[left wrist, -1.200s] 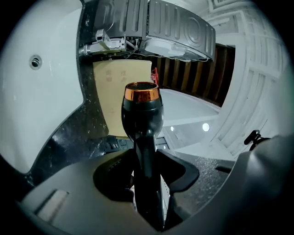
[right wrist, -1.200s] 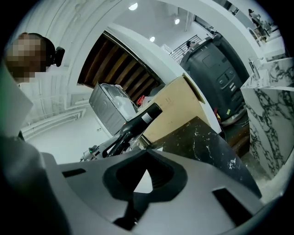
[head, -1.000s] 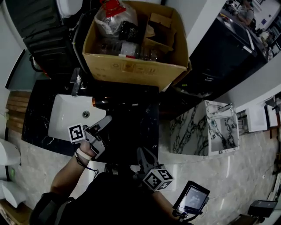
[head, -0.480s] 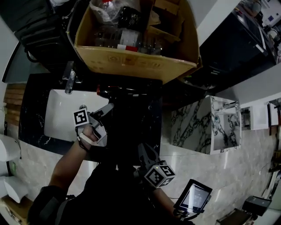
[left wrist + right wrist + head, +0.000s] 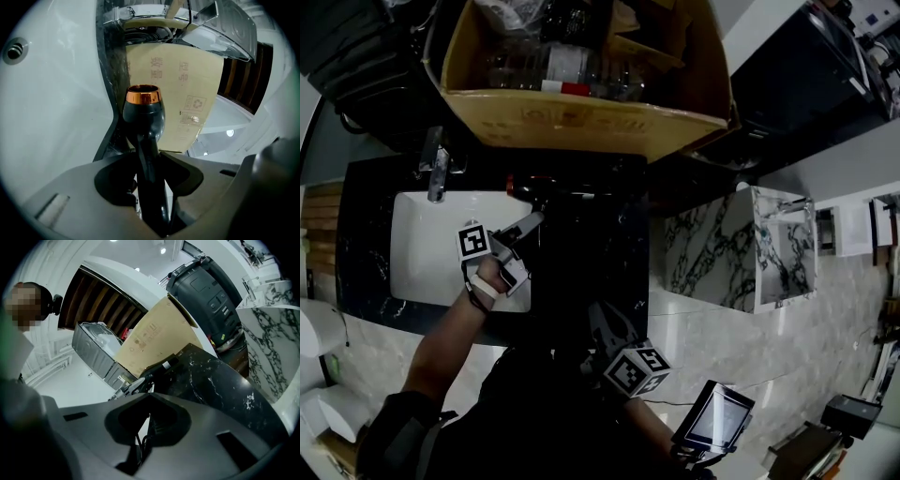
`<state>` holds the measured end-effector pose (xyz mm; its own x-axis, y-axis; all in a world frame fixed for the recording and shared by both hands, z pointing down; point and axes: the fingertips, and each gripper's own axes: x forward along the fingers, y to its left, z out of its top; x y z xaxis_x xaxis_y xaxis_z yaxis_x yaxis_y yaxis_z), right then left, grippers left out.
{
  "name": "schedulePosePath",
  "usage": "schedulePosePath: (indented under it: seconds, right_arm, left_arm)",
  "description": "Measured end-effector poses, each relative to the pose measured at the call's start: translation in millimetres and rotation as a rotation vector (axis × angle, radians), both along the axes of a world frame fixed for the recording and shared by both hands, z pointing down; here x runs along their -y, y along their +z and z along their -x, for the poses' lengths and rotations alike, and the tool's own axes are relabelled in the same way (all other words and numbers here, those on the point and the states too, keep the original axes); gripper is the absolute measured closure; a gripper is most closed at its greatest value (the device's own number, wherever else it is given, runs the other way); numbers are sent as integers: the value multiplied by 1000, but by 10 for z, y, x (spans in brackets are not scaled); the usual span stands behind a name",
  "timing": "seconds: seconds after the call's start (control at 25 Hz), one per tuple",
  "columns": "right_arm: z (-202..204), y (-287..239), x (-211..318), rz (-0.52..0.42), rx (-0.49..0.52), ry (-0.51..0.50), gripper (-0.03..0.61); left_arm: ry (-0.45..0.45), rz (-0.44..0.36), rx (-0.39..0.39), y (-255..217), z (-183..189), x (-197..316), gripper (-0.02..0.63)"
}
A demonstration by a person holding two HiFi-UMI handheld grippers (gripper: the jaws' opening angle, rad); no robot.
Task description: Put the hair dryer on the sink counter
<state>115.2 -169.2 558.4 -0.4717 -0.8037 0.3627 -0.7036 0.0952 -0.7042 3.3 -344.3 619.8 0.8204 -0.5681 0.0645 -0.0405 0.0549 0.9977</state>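
Left gripper (image 5: 151,161): I found its jaws closed hard on the black handle of the hair dryer (image 5: 143,119), with no gap showing on either side of the handle. The dryer's long axis ran straight out from the jaws. Its handle sat in the grip and its head was at the far end, with the copper ring (image 5: 143,97) facing away from me toward the cardboard box (image 5: 581,117).

Position: the head view placed the jaw tips at the right-hand rim of the white sink basin (image 5: 417,253). The dryer reached beyond them over the black marble counter (image 5: 600,253), between the basin and the box. The faucet (image 5: 434,171) stood well apart, at the basin's far left corner. I could not tell whether the dryer's head was resting on the counter or held just above it, since it was dark against dark.

Right gripper (image 5: 143,425): its jaws were drawn almost together, with a thin dark cord (image 5: 140,445) in the slit. I judged the cord pinched rather than loose. This gripper sat low, near my body at the counter's near edge.

Judgement: the left gripper was the working one. The bare counter lay directly ahead and to the right of its jaws, so the set-down called for lowering along that axis, clear of the basin rim.
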Motion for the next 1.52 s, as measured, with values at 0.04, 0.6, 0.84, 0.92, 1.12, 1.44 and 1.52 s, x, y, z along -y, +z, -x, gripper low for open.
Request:
schedulePosePath:
  seconds: [0.04, 0.6, 0.84, 0.92, 1.12, 1.44, 1.52]
  right_arm:
    - [7, 10, 1, 4, 2, 3, 583]
    - [129, -16, -27, 5, 11, 6, 583]
    - [89, -30, -34, -2, 9, 17, 583]
    - [94, -29, -37, -4, 11, 17, 583]
    - [99, -34, -38, -12, 8, 11, 583]
    - [131, -123, -50, -31, 7, -2, 583]
    - [136, -130, -59, -34, 5, -3, 583]
  left_arm:
    - [1, -2, -1, 4, -4, 2, 453]
    - [52, -5, 65, 170, -23, -68, 444]
    - [37, -18, 91, 114, 93, -140, 422]
    - [14, -7, 84, 83, 179, -193, 422]
    - [-31, -25, 88, -70, 448, -393, 422]
    - [-36, -60, 112, -273, 588, -739, 422]
    - [-33, -63, 100, -313, 578, -806, 422]
